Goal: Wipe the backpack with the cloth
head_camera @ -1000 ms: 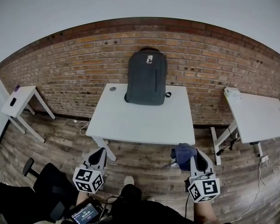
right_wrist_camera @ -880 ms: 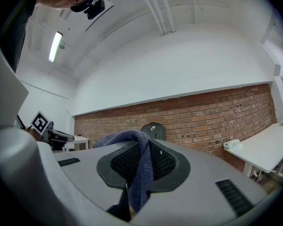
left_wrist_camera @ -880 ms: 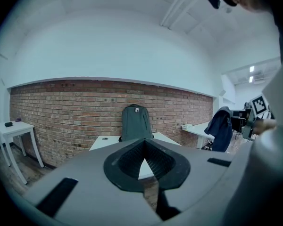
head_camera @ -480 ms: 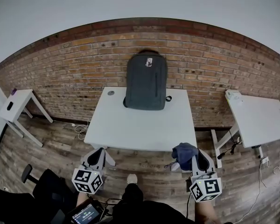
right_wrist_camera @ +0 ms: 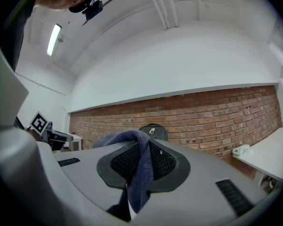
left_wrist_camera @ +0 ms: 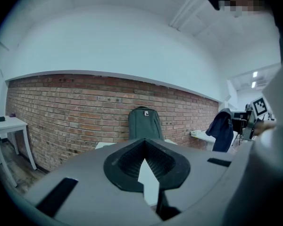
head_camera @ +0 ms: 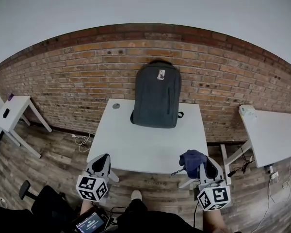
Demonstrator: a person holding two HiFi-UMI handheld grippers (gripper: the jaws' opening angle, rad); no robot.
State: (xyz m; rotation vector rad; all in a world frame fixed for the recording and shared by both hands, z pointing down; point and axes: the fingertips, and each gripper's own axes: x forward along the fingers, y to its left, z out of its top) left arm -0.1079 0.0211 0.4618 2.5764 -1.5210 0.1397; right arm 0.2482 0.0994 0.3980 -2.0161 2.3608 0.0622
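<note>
A dark grey backpack (head_camera: 156, 95) stands upright on the white table (head_camera: 145, 147), leaning on the brick wall. My right gripper (head_camera: 204, 166) hovers off the table's near right corner, shut on a dark blue cloth (head_camera: 190, 159) that bunches over its jaws. In the right gripper view the cloth (right_wrist_camera: 139, 166) hangs between the pads, and the backpack (right_wrist_camera: 155, 130) shows far behind it. My left gripper (head_camera: 100, 164) is level with the table's near left corner, shut and holding nothing. Straight ahead in the left gripper view is the backpack (left_wrist_camera: 144, 123), a good way off.
A small round disc (head_camera: 116, 106) lies at the table's far left corner. A small white side table (head_camera: 12, 111) stands to the left; another white table (head_camera: 269, 132) with a pale object (head_camera: 248, 111) stands to the right. A black chair (head_camera: 46, 208) and cables sit on the wood floor.
The table and backpack have drawn closer and shifted slightly right in the head view. Both grippers keep their pose, and the cloth stays in the right one.
</note>
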